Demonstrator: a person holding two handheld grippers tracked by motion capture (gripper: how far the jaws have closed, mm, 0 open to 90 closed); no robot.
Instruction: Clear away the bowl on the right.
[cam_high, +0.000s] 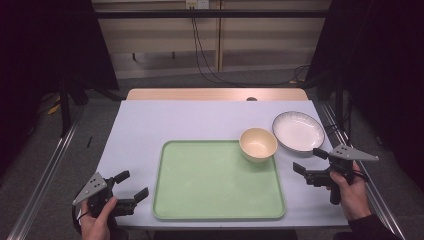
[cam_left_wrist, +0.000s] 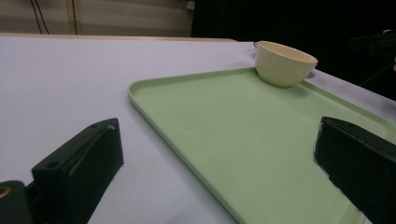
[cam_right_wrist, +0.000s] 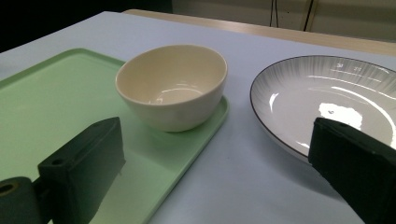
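A pale green tray (cam_high: 215, 195) lies on the white table, and a cream bowl (cam_high: 258, 144) stands in its far right corner. A white plate with a dark rim (cam_high: 298, 131) rests on the table just right of the bowl. My left gripper (cam_high: 133, 186) is open at the tray's near left corner, holding nothing; its view looks across the tray (cam_left_wrist: 243, 135) to the bowl (cam_left_wrist: 285, 63). My right gripper (cam_high: 310, 160) is open right of the tray, near the plate's front edge, empty; ahead of it sit the bowl (cam_right_wrist: 173, 86) and plate (cam_right_wrist: 327, 100).
The white table top (cam_high: 165, 120) has open surface behind and left of the tray. A wooden strip (cam_high: 215, 94) runs along the far edge. Metal rails (cam_high: 45, 170) flank the table, and cables (cam_high: 210, 65) hang at the back.
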